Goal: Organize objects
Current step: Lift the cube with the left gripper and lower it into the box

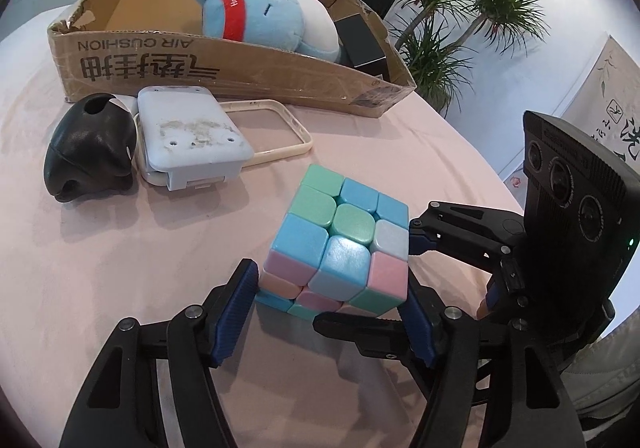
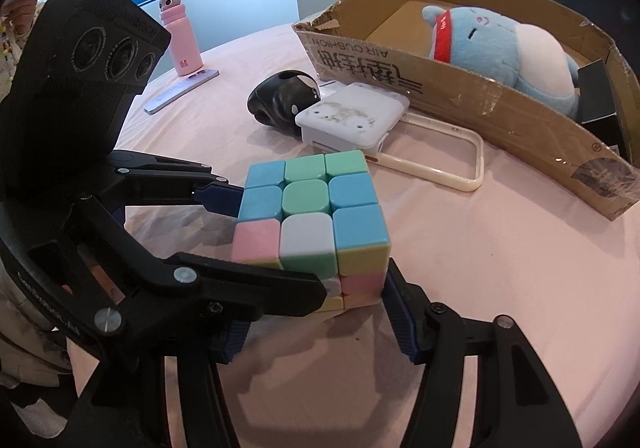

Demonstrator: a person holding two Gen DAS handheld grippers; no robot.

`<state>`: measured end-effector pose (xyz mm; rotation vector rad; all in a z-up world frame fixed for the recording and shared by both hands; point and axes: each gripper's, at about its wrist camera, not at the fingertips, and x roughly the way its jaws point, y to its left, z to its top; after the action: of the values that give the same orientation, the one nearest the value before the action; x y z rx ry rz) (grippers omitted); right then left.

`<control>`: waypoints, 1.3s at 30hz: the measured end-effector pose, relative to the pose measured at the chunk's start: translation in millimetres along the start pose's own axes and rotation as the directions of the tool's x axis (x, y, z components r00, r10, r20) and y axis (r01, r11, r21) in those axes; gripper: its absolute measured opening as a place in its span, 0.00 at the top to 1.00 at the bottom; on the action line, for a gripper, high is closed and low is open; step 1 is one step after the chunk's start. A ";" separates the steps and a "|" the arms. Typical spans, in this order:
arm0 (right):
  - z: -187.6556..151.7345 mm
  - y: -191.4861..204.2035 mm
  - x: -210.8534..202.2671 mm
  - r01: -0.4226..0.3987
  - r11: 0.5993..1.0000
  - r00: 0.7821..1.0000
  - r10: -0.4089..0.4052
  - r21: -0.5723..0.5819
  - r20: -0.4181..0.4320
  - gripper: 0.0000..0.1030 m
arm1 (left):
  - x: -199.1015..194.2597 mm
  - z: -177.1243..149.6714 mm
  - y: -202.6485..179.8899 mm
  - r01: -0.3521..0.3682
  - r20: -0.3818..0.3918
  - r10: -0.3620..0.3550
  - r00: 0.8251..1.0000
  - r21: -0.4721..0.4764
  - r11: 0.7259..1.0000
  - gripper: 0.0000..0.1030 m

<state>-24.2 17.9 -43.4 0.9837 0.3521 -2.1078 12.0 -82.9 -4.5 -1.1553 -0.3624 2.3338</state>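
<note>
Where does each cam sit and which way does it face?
Left wrist: on the left gripper, angled down at the cube between its blue pads; right gripper enters from the right.
Right wrist: on the right gripper, angled down at the cube; left gripper enters from the left.
Shared: cube, box, plush, bumper.

Left wrist view: mounted behind its own fingers, looking steeply down and forward, close on the pastel puzzle cube point(image 1: 340, 244). Right wrist view: same arrangement, approaching the cube point(image 2: 312, 216) from the opposite side. Each camera sees the other's housing. Shared ground: cube, pink tablecloth point(image 1: 120, 248), cardboard box point(image 1: 224, 60) and blue plush toy point(image 2: 500, 48) beyond.
</note>
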 end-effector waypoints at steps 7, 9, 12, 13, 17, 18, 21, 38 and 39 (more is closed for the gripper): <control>-2.5 5.7 -11.9 0.020 1.000 0.999 -0.020 -0.008 0.040 0.46 | -12.1 -0.4 -9.5 -0.006 0.014 0.006 1.000 0.005 1.000 0.37; -2.2 8.8 -18.7 0.029 0.999 0.998 -0.028 -0.016 0.053 0.46 | -17.3 1.1 -12.2 0.000 0.021 0.000 1.000 0.006 1.000 0.37; -1.1 12.3 -29.0 0.042 0.999 0.997 -0.039 -0.028 0.073 0.46 | -24.8 5.2 -18.4 -0.001 0.030 0.001 1.000 0.013 1.000 0.37; -0.5 12.6 -32.0 0.044 0.999 0.996 -0.042 -0.030 0.080 0.46 | -28.1 7.2 -20.6 0.000 0.033 0.000 0.999 0.013 1.000 0.38; 6.1 15.2 -46.9 0.061 0.997 0.991 -0.056 -0.041 0.119 0.46 | -40.7 16.1 -28.1 -0.001 0.059 0.000 0.998 0.021 1.000 0.38; 8.0 15.4 -50.0 0.063 0.997 0.990 -0.057 -0.042 0.128 0.46 | -42.8 18.0 -29.3 -0.002 0.062 0.001 0.998 0.021 1.000 0.38; 13.7 16.4 -56.8 0.069 0.997 0.987 -0.061 -0.046 0.149 0.46 | -49.3 26.6 -32.8 -0.006 0.067 0.004 0.998 0.025 1.000 0.38; 62.3 2.8 -74.5 0.108 0.994 0.966 -0.097 -0.034 0.241 0.46 | -75.0 78.8 -41.7 -0.012 0.136 0.006 0.991 0.049 0.999 0.38; 65.0 1.0 -74.6 0.111 0.993 0.965 -0.099 -0.036 0.243 0.46 | -75.6 81.9 -41.6 -0.013 0.140 0.006 0.990 0.050 0.999 0.38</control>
<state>-27.7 22.6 55.4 0.6834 0.3368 -2.2735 -1.3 -90.7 113.5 -0.9743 -0.3454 2.4250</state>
